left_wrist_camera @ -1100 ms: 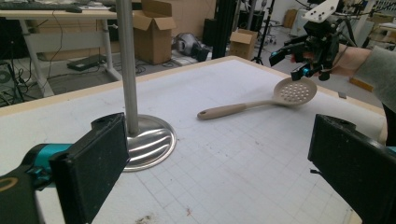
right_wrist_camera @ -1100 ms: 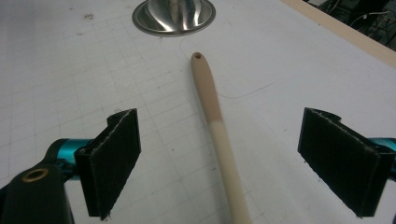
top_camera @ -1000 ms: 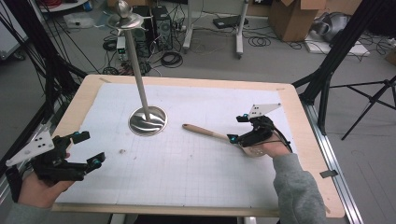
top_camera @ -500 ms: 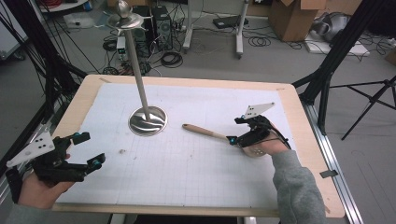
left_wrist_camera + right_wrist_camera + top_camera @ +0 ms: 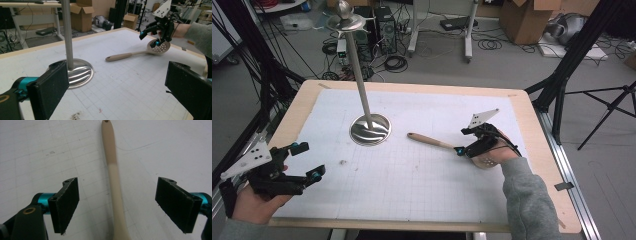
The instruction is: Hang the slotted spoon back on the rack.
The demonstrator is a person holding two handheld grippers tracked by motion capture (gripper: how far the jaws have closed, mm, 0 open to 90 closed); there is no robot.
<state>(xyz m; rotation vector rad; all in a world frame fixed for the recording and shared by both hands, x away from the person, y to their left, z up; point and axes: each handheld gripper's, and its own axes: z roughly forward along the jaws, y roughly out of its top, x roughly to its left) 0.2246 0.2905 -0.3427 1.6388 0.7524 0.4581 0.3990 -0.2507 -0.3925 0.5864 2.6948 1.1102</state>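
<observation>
Right gripper (image 5: 468, 145) fingers, wide and closing, straddle the spatula (image 5: 113, 170) untouched, metal stand (image 5: 370, 129) well apart.

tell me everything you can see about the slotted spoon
The slotted spoon is beige, looks like plastic or silicone, and has a long slim handle with a small hole at its tip and a round head pierced with holes. It lies flat on the white gridded mat, handle tip pointing toward the metal stand's base. The right claw straddles the handle near the head; its jaws have just been closing, but the pads do not yet touch it.
</observation>
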